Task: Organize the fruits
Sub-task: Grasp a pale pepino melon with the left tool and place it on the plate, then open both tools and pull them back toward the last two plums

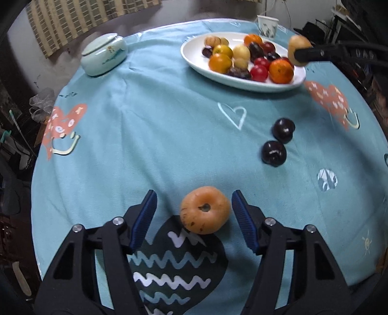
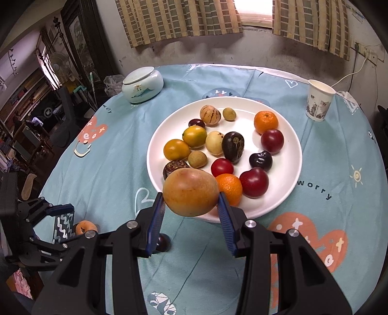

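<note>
Now the right hand-held gripper [image 2: 191,210] clasps a yellow-orange fruit [image 2: 190,192] above the white plate's [image 2: 286,189] near rim; better to lower it into a bare patch before letting go. The left hand-held gripper [image 1: 192,213] stands released around the peach-coloured fruit [image 1: 205,209] on the counter [image 1: 157,133].

A round desk [image 2: 116,155] under a light blue printed cloth stands close to a stained grey wall [image 2: 218,51]. On that wall, above the desk, checked curtains [image 2: 179,19] hang at either side of a bright window [image 2: 255,9], and right of the window a white cable [image 2: 351,72] runs down from a socket [image 2: 363,49]. Left of the desk the room is dim and crowded, with a standing fan [image 2: 59,64], dark wooden shelves [image 2: 21,97] and a chair [image 2: 36,145].
</note>
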`<action>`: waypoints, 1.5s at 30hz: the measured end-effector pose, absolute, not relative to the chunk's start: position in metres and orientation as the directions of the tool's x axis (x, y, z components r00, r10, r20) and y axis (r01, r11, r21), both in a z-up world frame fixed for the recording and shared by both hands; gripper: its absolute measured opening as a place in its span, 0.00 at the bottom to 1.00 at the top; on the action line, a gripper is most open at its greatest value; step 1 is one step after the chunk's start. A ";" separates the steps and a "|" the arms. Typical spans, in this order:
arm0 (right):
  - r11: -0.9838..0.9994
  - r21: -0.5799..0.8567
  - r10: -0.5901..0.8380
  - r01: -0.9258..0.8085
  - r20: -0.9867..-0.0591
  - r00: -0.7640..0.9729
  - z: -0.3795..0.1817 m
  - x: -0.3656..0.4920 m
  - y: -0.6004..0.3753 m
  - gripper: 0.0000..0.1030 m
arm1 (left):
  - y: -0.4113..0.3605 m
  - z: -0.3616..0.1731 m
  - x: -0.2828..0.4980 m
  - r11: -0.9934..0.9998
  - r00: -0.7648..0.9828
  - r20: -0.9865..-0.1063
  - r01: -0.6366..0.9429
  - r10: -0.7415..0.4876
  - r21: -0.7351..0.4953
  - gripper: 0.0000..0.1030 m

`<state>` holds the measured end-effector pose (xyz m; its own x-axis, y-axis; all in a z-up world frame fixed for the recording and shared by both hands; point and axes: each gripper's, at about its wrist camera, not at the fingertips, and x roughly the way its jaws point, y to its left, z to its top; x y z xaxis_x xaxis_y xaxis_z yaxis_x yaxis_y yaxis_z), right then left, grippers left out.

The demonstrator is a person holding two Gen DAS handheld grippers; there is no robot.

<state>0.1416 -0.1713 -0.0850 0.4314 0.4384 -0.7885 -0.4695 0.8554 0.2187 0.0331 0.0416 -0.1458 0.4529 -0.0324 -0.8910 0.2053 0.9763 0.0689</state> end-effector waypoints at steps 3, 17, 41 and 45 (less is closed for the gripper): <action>0.851 0.214 0.439 -0.480 -0.791 0.426 -0.086 0.138 -0.169 0.43 | 0.041 -0.156 0.038 0.982 0.425 -0.904 0.189 -0.057 0.027 0.45; 0.906 0.216 0.385 -0.365 -0.779 0.494 -0.080 0.200 -0.190 0.43 | -0.016 -0.060 0.176 0.969 0.580 -0.779 0.195 -0.238 -0.151 0.45; 0.910 0.256 0.403 -0.327 -0.738 0.542 -0.053 0.215 -0.216 0.64 | -0.020 -0.036 0.197 0.987 0.677 -0.723 0.156 -0.140 -0.046 0.69; 0.893 0.207 0.413 -0.401 -0.732 0.542 -0.051 0.166 -0.209 0.64 | -0.005 -0.023 0.156 0.988 0.702 -0.701 0.156 -0.123 -0.017 0.77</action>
